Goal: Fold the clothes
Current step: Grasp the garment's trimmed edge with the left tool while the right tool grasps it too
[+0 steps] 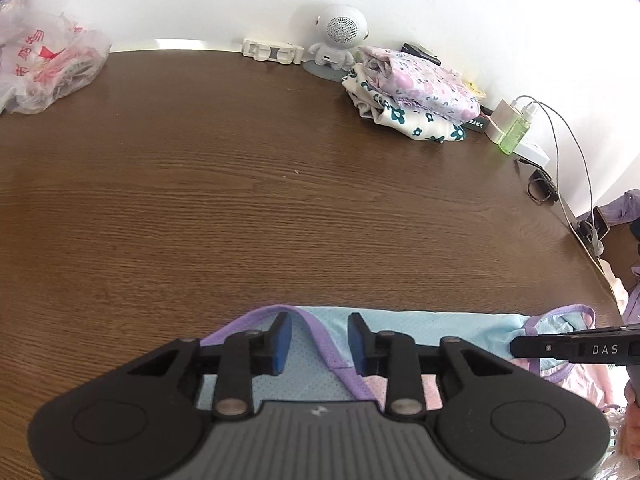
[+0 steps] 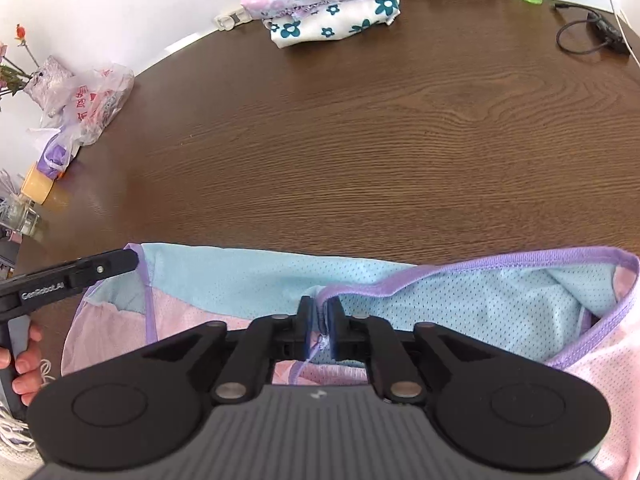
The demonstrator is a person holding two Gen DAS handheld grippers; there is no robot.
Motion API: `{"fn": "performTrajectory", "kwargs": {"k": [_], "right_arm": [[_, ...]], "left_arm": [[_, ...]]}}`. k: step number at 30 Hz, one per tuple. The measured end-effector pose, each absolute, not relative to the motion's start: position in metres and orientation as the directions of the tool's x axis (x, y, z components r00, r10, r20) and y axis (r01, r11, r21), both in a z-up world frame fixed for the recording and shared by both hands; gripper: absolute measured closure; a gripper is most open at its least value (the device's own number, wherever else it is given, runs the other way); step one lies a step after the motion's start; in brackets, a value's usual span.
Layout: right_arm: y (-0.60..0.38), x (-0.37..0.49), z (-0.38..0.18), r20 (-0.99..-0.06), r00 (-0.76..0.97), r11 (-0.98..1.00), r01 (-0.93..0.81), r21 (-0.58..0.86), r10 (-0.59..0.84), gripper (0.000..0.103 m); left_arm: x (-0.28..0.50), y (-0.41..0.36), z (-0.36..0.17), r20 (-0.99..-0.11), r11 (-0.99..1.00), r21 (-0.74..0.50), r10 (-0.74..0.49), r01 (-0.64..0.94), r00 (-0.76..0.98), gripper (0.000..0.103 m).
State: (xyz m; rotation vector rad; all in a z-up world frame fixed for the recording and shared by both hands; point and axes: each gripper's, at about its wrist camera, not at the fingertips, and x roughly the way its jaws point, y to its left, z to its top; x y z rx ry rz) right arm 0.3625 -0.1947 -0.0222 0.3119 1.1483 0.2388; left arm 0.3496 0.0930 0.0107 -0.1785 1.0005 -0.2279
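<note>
A light-blue and pink mesh garment (image 1: 440,328) with purple trim lies flat at the near edge of the brown wooden table (image 1: 240,180). My left gripper (image 1: 319,324) stands over its left part. The blue pads are apart, a purple trim strap runs between them, and neither pad presses on it. In the right wrist view, my right gripper (image 2: 322,306) is shut on the garment (image 2: 240,276), pinching blue fabric and purple seam at an armhole edge. The left gripper's finger (image 2: 100,268) reaches the garment's left corner, with a hand (image 2: 24,356) on its handle.
A stack of folded floral clothes (image 1: 416,92) sits at the back right, beside a white robot-shaped speaker (image 1: 340,36). A plastic bag (image 1: 44,68) lies at the back left. A green bottle (image 1: 516,128), chargers and cables (image 1: 560,160) line the right edge.
</note>
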Motion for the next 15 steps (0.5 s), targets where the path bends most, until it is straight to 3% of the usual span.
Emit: {"fn": "performTrajectory", "kwargs": {"k": [2,4,6,7,10,15], "right_arm": [[-0.195,0.365,-0.023,-0.851,0.398,0.929,-0.009,0.37,0.343,0.082],[-0.193,0.369,-0.022,-0.852,0.401,0.931,-0.003,0.366,0.336,0.082],[-0.191,0.371,-0.022,-0.853,0.404,0.934,-0.008,0.358,0.331,0.09],[-0.19,0.371,-0.021,-0.852,0.409,0.936,-0.012,0.352,0.326,0.101],[-0.193,0.37,-0.009,-0.817,0.483,0.94,-0.038,0.339,0.314,0.101],[-0.204,0.375,-0.007,-0.774,0.552,0.94,-0.058,0.337,0.311,0.101]], "left_arm": [[0.352,0.092,0.007,-0.815,0.959,-0.264,-0.28,0.105,0.507,0.068],[0.356,0.091,0.002,-0.816,0.955,-0.279,-0.29,0.099,0.499,0.074],[0.358,0.088,-0.002,-0.809,0.95,-0.29,-0.307,0.115,0.502,0.102],[0.357,0.087,-0.002,-0.802,0.953,-0.281,-0.298,0.113,0.517,0.103],[0.352,0.087,0.0,-0.777,0.963,-0.248,-0.26,0.101,0.573,0.103],[0.354,0.1,-0.004,-0.747,0.94,-0.337,-0.293,0.04,0.597,0.103]]}}
